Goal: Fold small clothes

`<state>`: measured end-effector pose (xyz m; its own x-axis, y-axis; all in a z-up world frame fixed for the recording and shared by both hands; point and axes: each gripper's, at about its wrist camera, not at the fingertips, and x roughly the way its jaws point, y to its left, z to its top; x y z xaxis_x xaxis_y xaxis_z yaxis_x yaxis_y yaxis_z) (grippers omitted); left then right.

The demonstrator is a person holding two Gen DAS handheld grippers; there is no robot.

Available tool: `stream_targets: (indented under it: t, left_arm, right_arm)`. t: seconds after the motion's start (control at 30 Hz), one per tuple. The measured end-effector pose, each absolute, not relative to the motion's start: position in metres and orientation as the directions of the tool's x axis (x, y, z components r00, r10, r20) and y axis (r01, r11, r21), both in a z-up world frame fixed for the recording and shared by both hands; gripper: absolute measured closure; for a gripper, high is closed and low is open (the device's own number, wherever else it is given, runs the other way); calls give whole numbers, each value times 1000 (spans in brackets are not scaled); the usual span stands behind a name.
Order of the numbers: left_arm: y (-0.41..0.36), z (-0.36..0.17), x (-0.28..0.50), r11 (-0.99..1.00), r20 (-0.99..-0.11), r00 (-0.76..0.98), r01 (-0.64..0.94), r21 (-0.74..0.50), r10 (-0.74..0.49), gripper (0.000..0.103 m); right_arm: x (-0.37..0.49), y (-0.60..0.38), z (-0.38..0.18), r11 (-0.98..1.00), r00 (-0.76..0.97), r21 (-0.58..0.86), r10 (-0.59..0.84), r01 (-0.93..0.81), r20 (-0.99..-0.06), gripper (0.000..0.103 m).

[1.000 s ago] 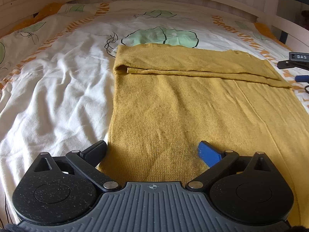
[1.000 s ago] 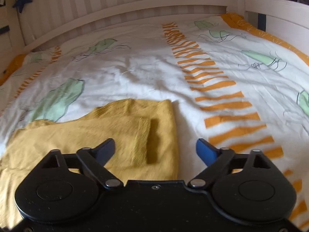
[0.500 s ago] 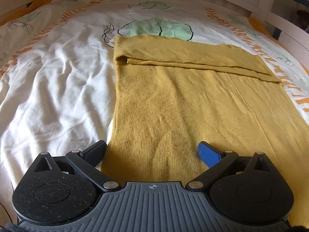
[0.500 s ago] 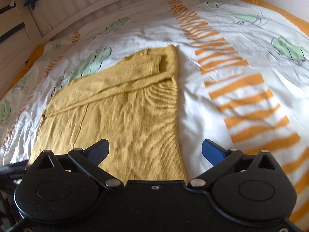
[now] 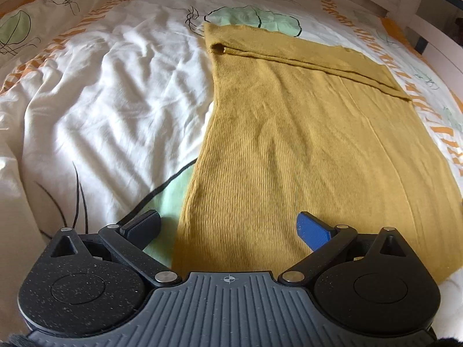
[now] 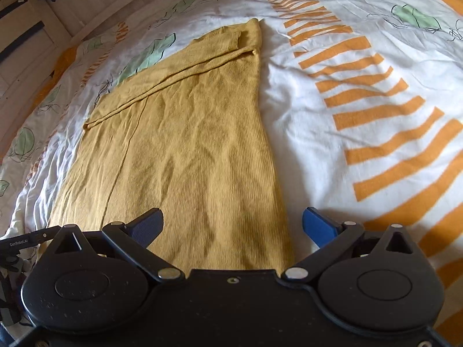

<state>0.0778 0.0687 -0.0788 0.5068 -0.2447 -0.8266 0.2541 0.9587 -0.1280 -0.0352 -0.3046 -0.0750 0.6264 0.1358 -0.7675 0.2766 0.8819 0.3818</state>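
Note:
A mustard-yellow knit garment (image 5: pixel 303 144) lies flat on the bed, its far edge folded over into a narrow band (image 5: pixel 289 49). My left gripper (image 5: pixel 228 228) is open and empty, hovering over the garment's near left corner. In the right wrist view the same garment (image 6: pixel 188 150) lies flat, and my right gripper (image 6: pixel 233 225) is open and empty over its near right corner. The left gripper's body (image 6: pixel 17 243) shows at that view's left edge.
The bed is covered by a white duvet (image 5: pixel 101 101) with green leaf prints and orange stripes (image 6: pixel 376 115). A white wooden bed frame (image 6: pixel 95 14) runs along the far side. The duvet is wrinkled to the garment's left.
Both grippers have pulled back toward the near edge of the garment and risen, so more of it shows. Both have stayed open. The garment has not moved.

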Motion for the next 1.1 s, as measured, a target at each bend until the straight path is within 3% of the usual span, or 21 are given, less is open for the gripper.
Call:
stream_targets:
  t: [0.4,1.1]
  left_arm:
    - [75,-81,50,956,-835,492,263,-127,-246,1]
    - [93,-84,50,916,-787,479,287,-280,-390,2]
  right_arm:
    - [-54,-300,-78,847,627,444,180,293,-758,0]
    - [-70,-291,-86,842,636,482,237,242,-734,0]
